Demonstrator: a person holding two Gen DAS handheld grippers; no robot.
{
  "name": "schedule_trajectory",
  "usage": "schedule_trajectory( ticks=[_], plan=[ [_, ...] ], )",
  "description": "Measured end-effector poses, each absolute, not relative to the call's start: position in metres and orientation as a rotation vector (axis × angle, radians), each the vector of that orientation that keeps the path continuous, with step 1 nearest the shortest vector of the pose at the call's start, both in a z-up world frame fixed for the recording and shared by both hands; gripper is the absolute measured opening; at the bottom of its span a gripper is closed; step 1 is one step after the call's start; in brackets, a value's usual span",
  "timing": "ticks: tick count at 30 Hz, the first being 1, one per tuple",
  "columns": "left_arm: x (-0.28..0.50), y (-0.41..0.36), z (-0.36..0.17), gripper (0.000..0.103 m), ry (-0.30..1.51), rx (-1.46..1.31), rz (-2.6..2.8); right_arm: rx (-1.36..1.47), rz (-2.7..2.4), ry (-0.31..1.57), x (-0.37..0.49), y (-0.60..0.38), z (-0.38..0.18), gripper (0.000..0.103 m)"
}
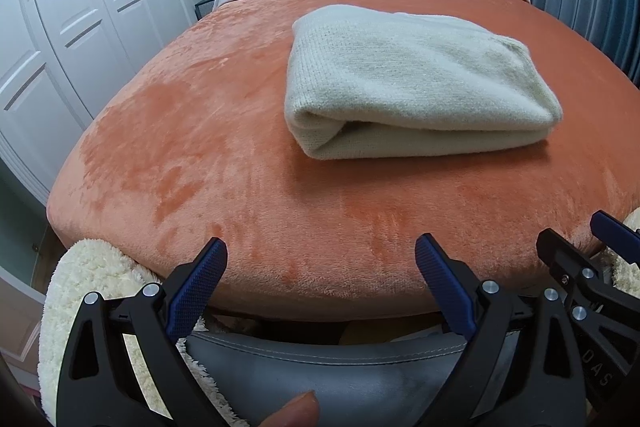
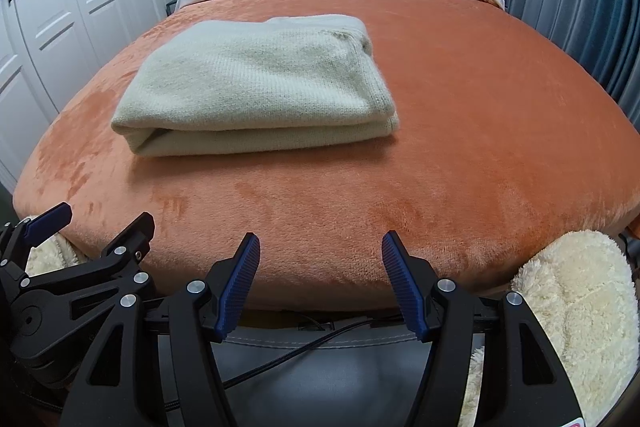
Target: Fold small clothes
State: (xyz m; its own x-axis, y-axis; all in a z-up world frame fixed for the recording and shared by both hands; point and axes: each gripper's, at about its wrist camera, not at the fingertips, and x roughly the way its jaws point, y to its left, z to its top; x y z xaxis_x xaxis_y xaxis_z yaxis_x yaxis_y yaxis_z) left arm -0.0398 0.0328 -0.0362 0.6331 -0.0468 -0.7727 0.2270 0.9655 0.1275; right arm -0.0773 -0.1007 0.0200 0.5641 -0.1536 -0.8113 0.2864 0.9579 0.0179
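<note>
On the orange blanket (image 1: 200, 147) ahead of us lies the folded cream garment (image 1: 412, 83), well apart from both grippers. Left gripper (image 1: 320, 259) and right gripper (image 2: 320, 251) gape empty; we should leave the neat fold undisturbed.

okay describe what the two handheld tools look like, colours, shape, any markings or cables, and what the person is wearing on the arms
Both tools, left and right, have black plastic triangular cut-out arms with silver rivets and blue ribbed fingers. White letters "DAS" run along the right tool's side in the left view. A black cable runs beneath the right tool. Fluffy cream fleece sleeves cover the arms.
</note>
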Motion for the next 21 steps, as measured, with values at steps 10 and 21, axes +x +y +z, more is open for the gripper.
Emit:
schedule_trajectory(
  ticks=[10, 21],
  plan=[
    [-0.0402, 0.0327, -0.0365, 0.093, 0.873, 0.220, -0.154, 0.155, -0.260, 0.939, -0.0773, -0.1000, 0.0199, 0.062],
    [-0.0443, 0.0313, -0.0355, 0.090, 0.855, 0.214, -0.146, 0.160, -0.263, 0.938, -0.0779, -0.1011, 0.0193, 0.062]
  ],
)
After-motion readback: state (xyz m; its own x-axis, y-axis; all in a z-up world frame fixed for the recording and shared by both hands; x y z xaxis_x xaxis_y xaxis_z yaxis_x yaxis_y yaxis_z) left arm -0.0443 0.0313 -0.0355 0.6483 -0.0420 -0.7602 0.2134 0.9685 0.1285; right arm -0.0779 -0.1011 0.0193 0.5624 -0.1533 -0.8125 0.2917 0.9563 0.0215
